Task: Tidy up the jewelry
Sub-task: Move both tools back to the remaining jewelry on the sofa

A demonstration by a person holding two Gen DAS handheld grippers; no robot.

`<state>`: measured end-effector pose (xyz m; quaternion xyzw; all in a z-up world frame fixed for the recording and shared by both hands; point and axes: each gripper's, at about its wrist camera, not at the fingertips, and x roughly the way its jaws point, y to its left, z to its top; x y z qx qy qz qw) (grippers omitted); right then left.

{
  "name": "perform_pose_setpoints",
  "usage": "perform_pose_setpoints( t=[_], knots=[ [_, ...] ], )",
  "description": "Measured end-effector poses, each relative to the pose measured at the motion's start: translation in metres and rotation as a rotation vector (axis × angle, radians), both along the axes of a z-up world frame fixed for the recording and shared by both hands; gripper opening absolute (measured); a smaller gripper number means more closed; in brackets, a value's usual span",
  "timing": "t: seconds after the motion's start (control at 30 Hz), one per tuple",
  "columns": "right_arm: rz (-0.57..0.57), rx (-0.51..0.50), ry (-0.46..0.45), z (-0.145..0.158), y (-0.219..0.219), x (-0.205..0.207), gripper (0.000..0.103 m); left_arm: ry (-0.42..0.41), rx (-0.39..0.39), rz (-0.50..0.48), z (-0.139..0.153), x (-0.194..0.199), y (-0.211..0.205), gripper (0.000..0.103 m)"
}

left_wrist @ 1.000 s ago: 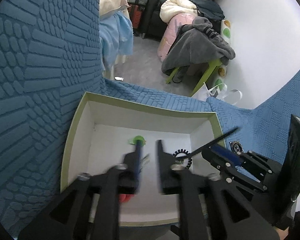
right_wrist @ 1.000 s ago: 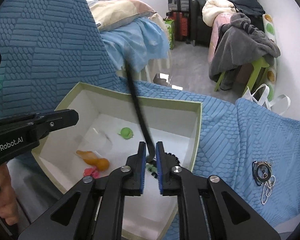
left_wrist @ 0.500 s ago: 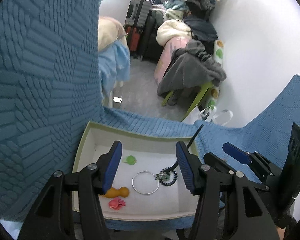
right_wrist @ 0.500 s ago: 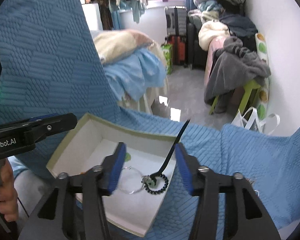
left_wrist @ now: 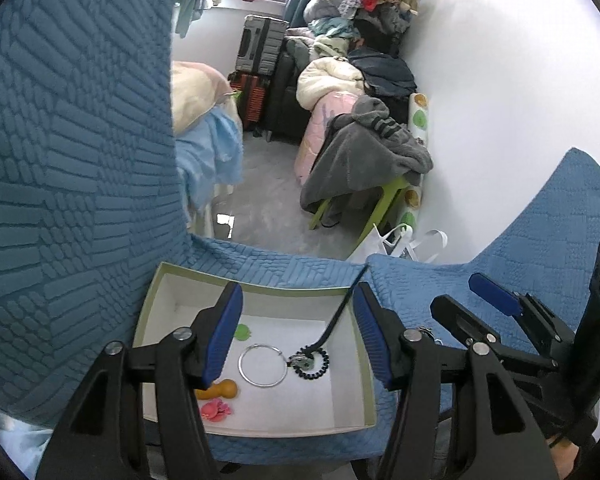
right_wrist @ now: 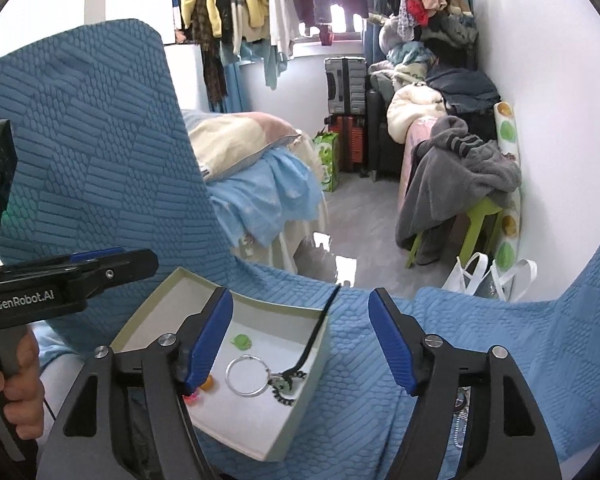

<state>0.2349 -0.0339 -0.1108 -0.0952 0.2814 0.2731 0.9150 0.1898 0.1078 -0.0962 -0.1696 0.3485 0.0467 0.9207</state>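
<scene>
Both of your tools are up and clear of the box (left_wrist: pixel 256 430) now. Your left hand-held gripper (left_wrist: pixel 296 334) has just been opening and stands wide with nothing between its blue pads; your right hand-held gripper (right_wrist: pixel 300 342) has likewise just been opening and has hold of nothing.

In the box lie the silver ring (left_wrist: pixel 263 365), the black beaded bracelet (left_wrist: pixel 311 363) with its black strap (left_wrist: pixel 342 306) leaning up over the far rim, the green piece (left_wrist: pixel 242 331), the orange piece (left_wrist: pixel 220 390) and the pink flower (left_wrist: pixel 215 409).

What's left for you is the pendant on its bead chain (right_wrist: pixel 460 416), lying on the blue cover (right_wrist: pixel 440 320) to the right of the box, down low and mostly hidden behind your right tool's right finger. In the left view only a glint of it shows just past the box's right wall.

So the right hand is nearer, I'd say: the pendant sits just below and right of its tips. Its chain seems to trail toward you, so its long axis looks to run roughly along the fingers, but too little shows to be sure.

There's open cover all around it, with the box wall to the left and the sofa's front edge beyond. The left tool sits over the box, out of the way.
</scene>
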Motion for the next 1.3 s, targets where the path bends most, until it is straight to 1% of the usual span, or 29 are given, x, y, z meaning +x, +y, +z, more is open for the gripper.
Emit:
perform_pose_setpoints(
  t=[0.07, 0.17, 0.33, 0.5, 0.8, 0.87, 0.93, 0.97, 1.03, 1.1, 1.13, 1.17, 1.23, 1.3],
  knots=[
    [-0.008, 0.001, -0.006, 0.0, -0.007, 0.001, 0.069, -0.008, 0.006, -0.013, 0.001, 0.002, -0.009, 0.063],
    [-0.022, 0.003, -0.017, 0.0, -0.02, 0.002, 0.069, -0.022, -0.012, -0.037, 0.001, 0.006, -0.019, 0.064],
    [-0.054, 0.004, -0.037, -0.002, -0.042, 0.005, 0.069, -0.034, -0.001, -0.066, 0.0, 0.011, -0.037, 0.069],
    [-0.095, -0.014, -0.065, -0.008, -0.065, 0.007, 0.069, -0.026, 0.013, -0.094, -0.007, 0.02, -0.058, 0.07],
    [-0.169, -0.007, -0.069, -0.016, -0.117, 0.012, 0.069, -0.028, 0.02, -0.124, -0.018, 0.031, -0.093, 0.07],
    [-0.181, -0.008, -0.071, -0.017, -0.127, 0.014, 0.069, -0.028, -0.002, -0.145, -0.023, 0.035, -0.1, 0.07],
    [-0.207, -0.001, -0.065, -0.019, -0.141, 0.016, 0.069, -0.016, -0.048, -0.183, -0.029, 0.039, -0.108, 0.07],
    [-0.212, 0.005, -0.059, -0.02, -0.148, 0.017, 0.068, -0.013, -0.062, -0.201, -0.032, 0.041, -0.114, 0.07],
    [-0.222, 0.003, -0.054, -0.023, -0.159, 0.018, 0.064, -0.01, -0.056, -0.215, -0.037, 0.045, -0.126, 0.07],
    [-0.232, -0.005, -0.035, -0.029, -0.169, 0.021, 0.056, 0.002, -0.053, -0.23, -0.043, 0.049, -0.135, 0.07],
    [-0.235, -0.009, -0.026, -0.031, -0.172, 0.022, 0.05, 0.005, -0.052, -0.242, -0.048, 0.052, -0.141, 0.07],
    [-0.237, -0.012, -0.018, -0.033, -0.176, 0.022, 0.047, 0.007, -0.048, -0.246, -0.051, 0.053, -0.144, 0.07],
    [-0.231, -0.005, 0.002, -0.038, -0.182, 0.024, 0.045, 0.033, -0.046, -0.265, -0.06, 0.059, -0.154, 0.07],
    [-0.23, 0.008, 0.031, -0.043, -0.189, 0.026, 0.043, 0.047, -0.062, -0.28, -0.068, 0.064, -0.158, 0.069]
  ],
)
